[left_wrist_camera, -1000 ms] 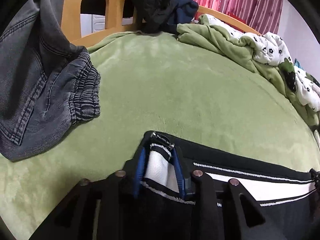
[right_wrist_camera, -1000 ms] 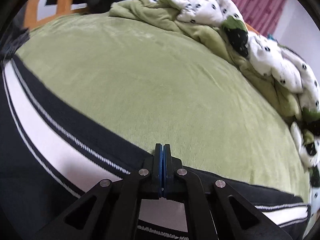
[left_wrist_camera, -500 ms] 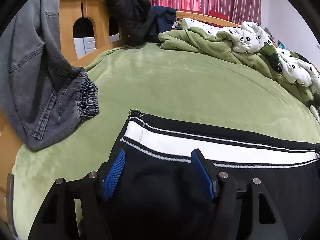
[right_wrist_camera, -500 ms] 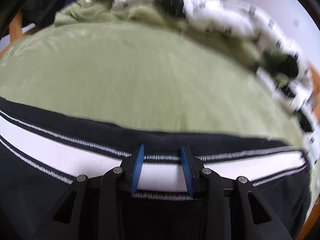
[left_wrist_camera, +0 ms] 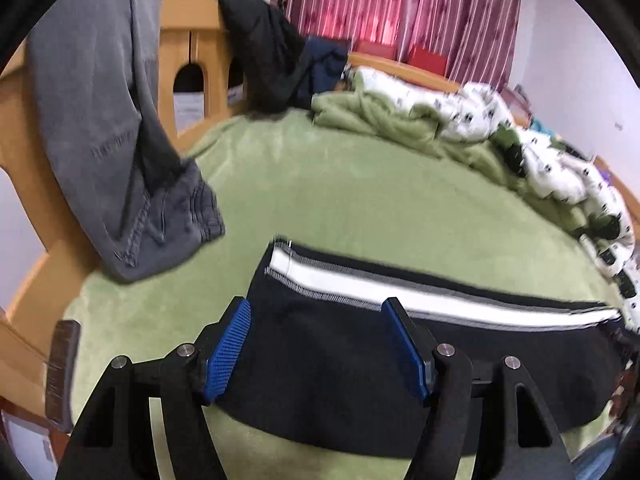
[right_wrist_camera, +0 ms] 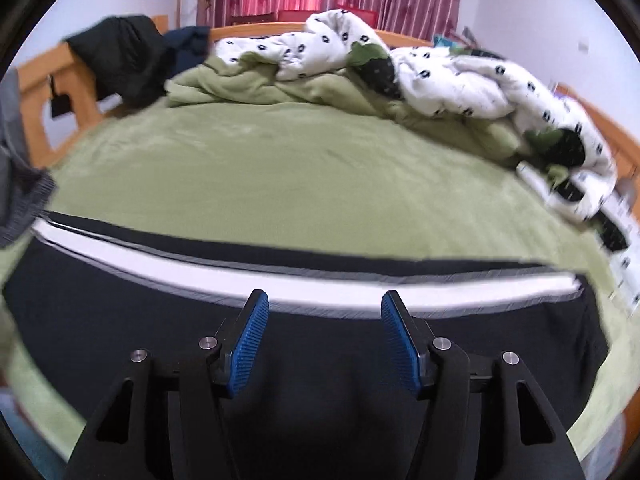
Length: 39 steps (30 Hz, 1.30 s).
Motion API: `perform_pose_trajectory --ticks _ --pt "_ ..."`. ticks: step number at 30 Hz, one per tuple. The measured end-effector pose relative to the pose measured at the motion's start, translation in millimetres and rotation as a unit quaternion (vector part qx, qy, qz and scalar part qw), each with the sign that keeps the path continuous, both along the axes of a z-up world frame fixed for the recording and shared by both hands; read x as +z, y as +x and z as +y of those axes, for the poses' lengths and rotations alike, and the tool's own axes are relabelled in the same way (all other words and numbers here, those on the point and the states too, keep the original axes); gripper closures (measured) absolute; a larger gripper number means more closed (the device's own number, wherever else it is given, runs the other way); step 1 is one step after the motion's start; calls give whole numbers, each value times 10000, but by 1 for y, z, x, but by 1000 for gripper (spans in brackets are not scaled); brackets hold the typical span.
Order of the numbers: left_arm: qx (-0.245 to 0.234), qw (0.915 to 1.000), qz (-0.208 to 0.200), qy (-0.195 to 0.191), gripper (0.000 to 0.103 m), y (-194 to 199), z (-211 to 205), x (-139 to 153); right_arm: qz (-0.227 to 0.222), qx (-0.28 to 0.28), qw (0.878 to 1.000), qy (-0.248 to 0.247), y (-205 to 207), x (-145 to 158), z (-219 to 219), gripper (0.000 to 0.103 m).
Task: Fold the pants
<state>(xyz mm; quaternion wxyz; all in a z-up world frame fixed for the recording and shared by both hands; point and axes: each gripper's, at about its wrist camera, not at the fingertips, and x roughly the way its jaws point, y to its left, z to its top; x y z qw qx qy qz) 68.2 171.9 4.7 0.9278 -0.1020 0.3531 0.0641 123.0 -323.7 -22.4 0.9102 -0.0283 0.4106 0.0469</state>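
On the bed [left_wrist_camera: 360, 184], spread with a green cover, the pants [left_wrist_camera: 360, 352] lie flat as a long black band running left to right across the near part of the mattress. A white stripe [left_wrist_camera: 400, 292] edged with thin grey-white lines runs along their far side, and in the right wrist view the same pants [right_wrist_camera: 160, 328] fill the whole width of the frame, the stripe [right_wrist_camera: 320, 292] curving from edge to edge.

The left hand-held gripper [left_wrist_camera: 316, 344] hovers near the left end of the pants with its jaws spread wide and nothing between them; its blue pads [left_wrist_camera: 228, 352] frame only black cloth below. The right hand-held gripper [right_wrist_camera: 324, 340] is also wide apart, holding nothing, over the middle of the pants just short of the stripe.

Grey jeans [left_wrist_camera: 120, 152] hang over the wooden bed frame [left_wrist_camera: 188, 52] at the left, their lower end resting on the cover, apart from the pants. Dark clothes [left_wrist_camera: 272, 60] drape over the frame farther back. A rumpled green and white quilt [right_wrist_camera: 400, 76] is heaped along the far and right side of the bed, before red curtains [left_wrist_camera: 400, 12].
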Motion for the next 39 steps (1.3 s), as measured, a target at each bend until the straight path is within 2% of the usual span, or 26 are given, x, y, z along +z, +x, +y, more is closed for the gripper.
perform_pose_trajectory --ticks 3,6,8,11,14,16,18,20,23,26,30,32,33,35,36,37,39 --pt "123 9998 -12 -143 38 -10 3 6 53 174 9997 170 -16 1 11 45" --pt "147 9972 164 -708 38 -23 7 -13 -18 170 9996 -229 -24 0 24 45" --pt "39 9915 157 -1289 38 -35 11 -41 -34 99 9992 -379 -25 -1 29 45" --pt "206 9819 255 -1867 39 -48 18 -93 44 -53 9998 -197 -18 -5 22 45" --pt "515 9715 580 -2241 59 -47 30 -141 207 -195 9993 -238 -7 -15 18 45" --pt "628 9648 548 -2495 62 -45 39 -161 252 -239 9988 -333 -3 -21 18 45" --pt "722 9601 257 -2690 63 -44 47 -166 257 -246 9980 -531 -2 -25 21 45" --pt "864 9528 137 -2908 64 -37 57 -171 122 -285 9963 -802 -3 -27 25 45" --pt "1043 9440 82 -3129 74 -25 72 -177 -49 -277 9937 -1085 -4 -29 28 45" --pt "1124 9367 75 -3317 76 -12 84 -181 -46 -305 9930 -1137 -1 -31 28 45" --pt "1235 9263 78 -3558 85 -10 92 -180 -14 -364 9937 -1060 1 -29 22 45" --pt "1326 9295 22 -3442 89 -15 89 -172 -50 -394 9933 -1085 -2 -29 18 45" --pt "1377 9371 29 -3208 90 -15 84 -165 -61 -410 9930 -1107 -3 -29 15 45" --pt "1359 9654 -20 -2225 91 -12 60 -135 -86 -453 9924 -1143 -8 -28 9 45" --pt "1237 9769 -152 -1739 95 -12 42 -115 -113 -476 9923 -1134 -10 -27 6 45" --pt "1033 9834 -273 -1468 95 -11 27 -98 -144 -508 9926 -1098 -12 -26 1 45" --pt "595 9889 -467 -1280 95 -7 -3 -69 -181 -573 9936 -958 -17 -22 -10 45"
